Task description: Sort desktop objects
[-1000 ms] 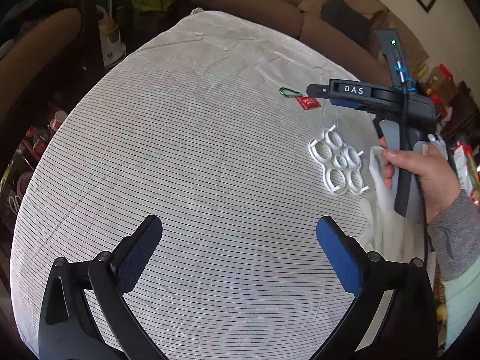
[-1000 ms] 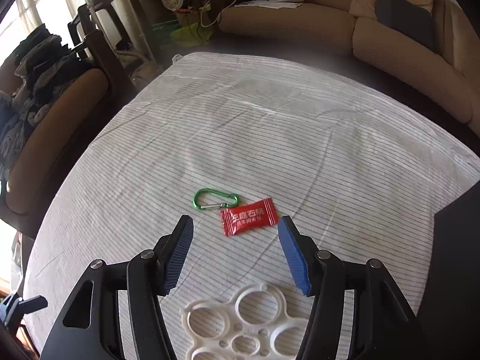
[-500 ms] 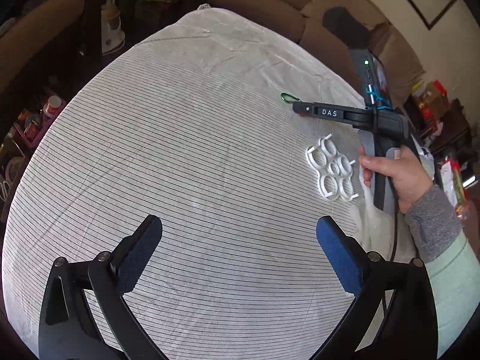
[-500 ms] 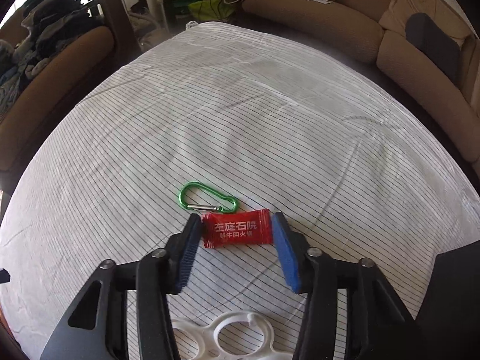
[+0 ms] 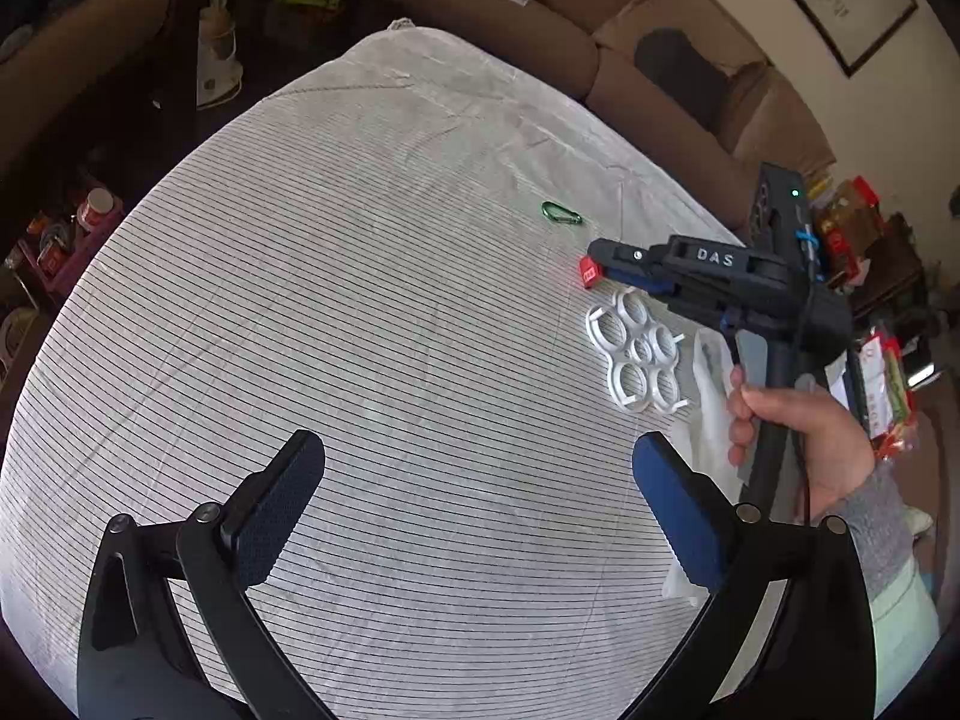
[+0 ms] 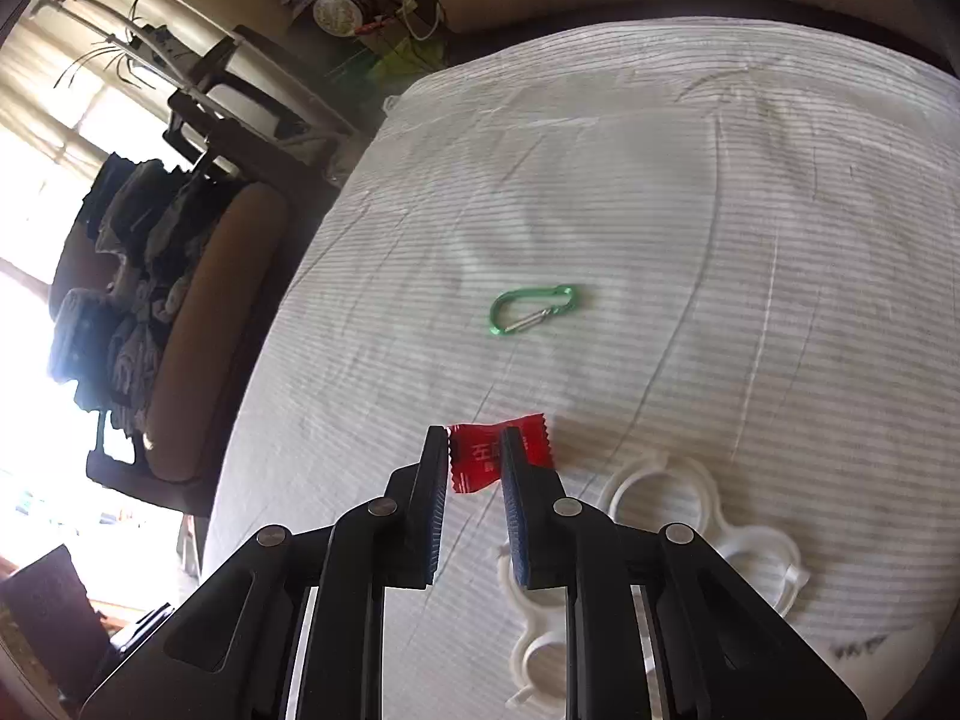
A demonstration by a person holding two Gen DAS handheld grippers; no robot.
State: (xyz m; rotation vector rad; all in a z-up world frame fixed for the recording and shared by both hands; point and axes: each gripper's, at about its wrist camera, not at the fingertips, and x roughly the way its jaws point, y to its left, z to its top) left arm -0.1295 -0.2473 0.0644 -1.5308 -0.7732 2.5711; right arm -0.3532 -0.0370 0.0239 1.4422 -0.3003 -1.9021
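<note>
We hold the right gripper (image 6: 474, 450) over the striped tablecloth (image 5: 372, 324), its 2 blue-padded fingers (image 6: 435, 498) drawn close and pinching a red candy wrapper (image 6: 480, 459) by its middle. The wrapper's crimped right end sticks out past the right finger, and its bottom corner shows in the narrow gap between the pads. Whether the wrapper is lifted clear of the cloth or touching it, we cannot tell.

Taking that wrapper as our landmark: a green carabiner (image 6: 531, 309) lies flat on the cloth beyond it, well apart and toward the far side of the table. A white plastic ring holder (image 6: 666, 534) of joined circles lies just beside the wrapper on the near right, partly under the right gripper's frame.

From the left wrist view, the right gripper (image 5: 591, 270) reaches in from the right, gripped by our right hand (image 5: 804, 438), with only a small red end of the wrapper (image 5: 589, 272) showing at its tip. The ring holder (image 5: 639, 354) sits just below that tip, and the carabiner (image 5: 561, 213) lies farther out.

Our left gripper (image 5: 477, 480) hovers nearer us, well apart from the wrapper, its 2 fingers (image 5: 276, 516) spread wide with nothing between them.
</note>
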